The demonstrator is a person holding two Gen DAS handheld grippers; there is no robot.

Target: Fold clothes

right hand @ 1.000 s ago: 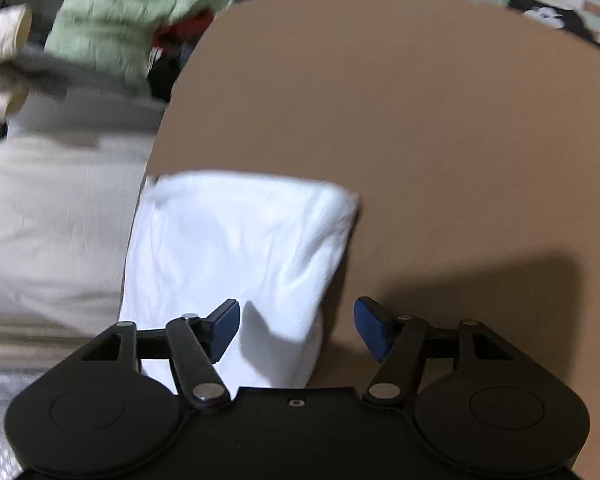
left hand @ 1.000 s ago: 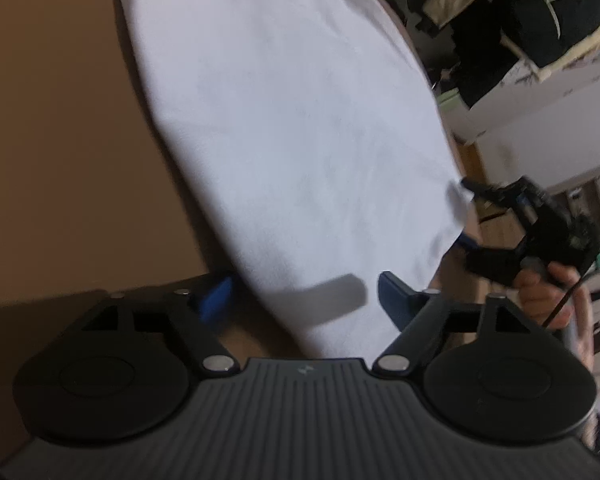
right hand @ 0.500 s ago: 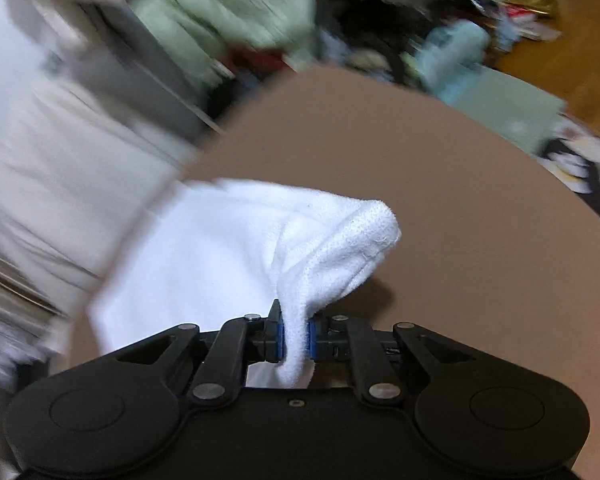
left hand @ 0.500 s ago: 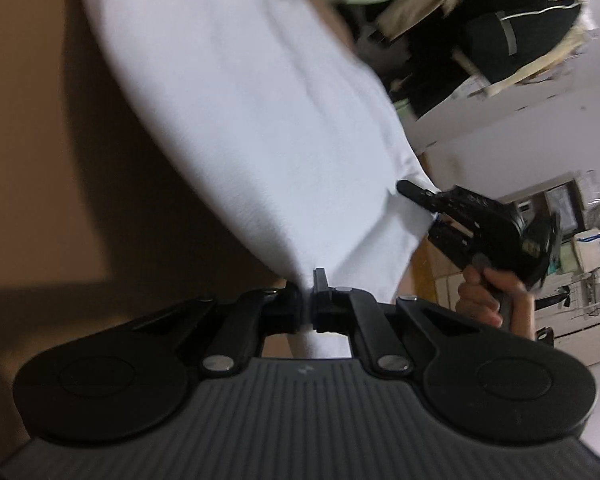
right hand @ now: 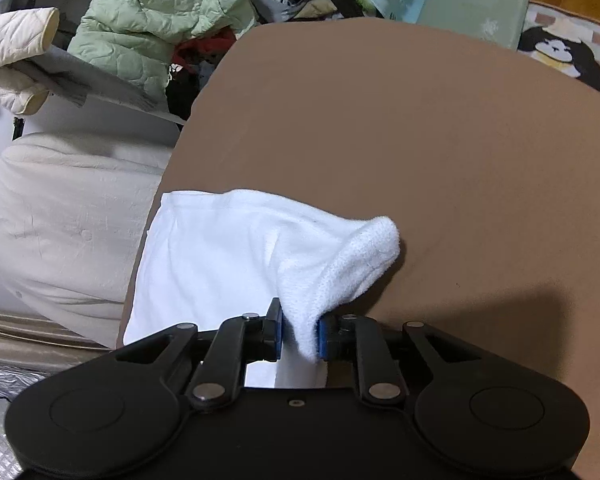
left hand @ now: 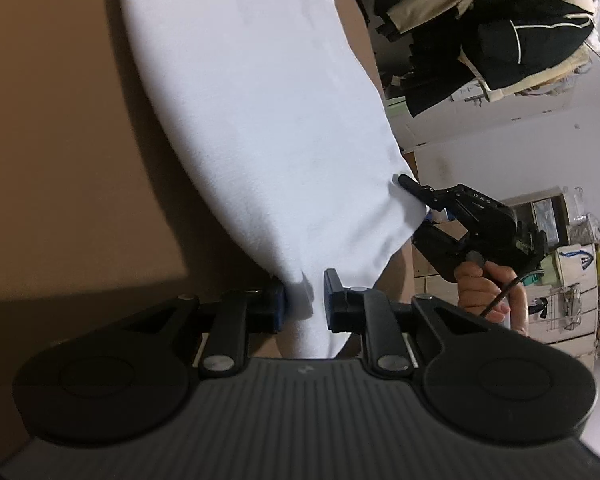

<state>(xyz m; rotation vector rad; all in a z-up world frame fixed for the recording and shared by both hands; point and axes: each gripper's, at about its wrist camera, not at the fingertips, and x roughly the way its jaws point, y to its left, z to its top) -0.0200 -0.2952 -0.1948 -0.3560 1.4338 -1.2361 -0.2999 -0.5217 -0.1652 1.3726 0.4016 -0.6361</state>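
Observation:
A white cloth (left hand: 260, 120) lies on the brown table (left hand: 52, 160), and its near edge runs between the fingers of my left gripper (left hand: 305, 304). The left jaws are opening: the cloth rests against the left pad and a gap shows at the right pad. My right gripper (right hand: 300, 332) has a bunched corner of the white cloth (right hand: 220, 256) between its blue pads. Its jaws are opening too, but the fabric still fills the space between them and the corner stands raised off the table. In the left wrist view the right gripper (left hand: 420, 208) sits at the cloth's far corner.
The table's edge (right hand: 172, 160) runs just left of the cloth, with a cream cushion (right hand: 68, 216) beyond it. A light green jacket (right hand: 156, 12) and other piled clothes lie past the far end. Bare brown tabletop (right hand: 460, 160) spreads to the right.
Both grippers went from wide open to closed on the cloth's edge, and their jaws have since parted a little. The corner at the right gripper has been pulled up into a fold.

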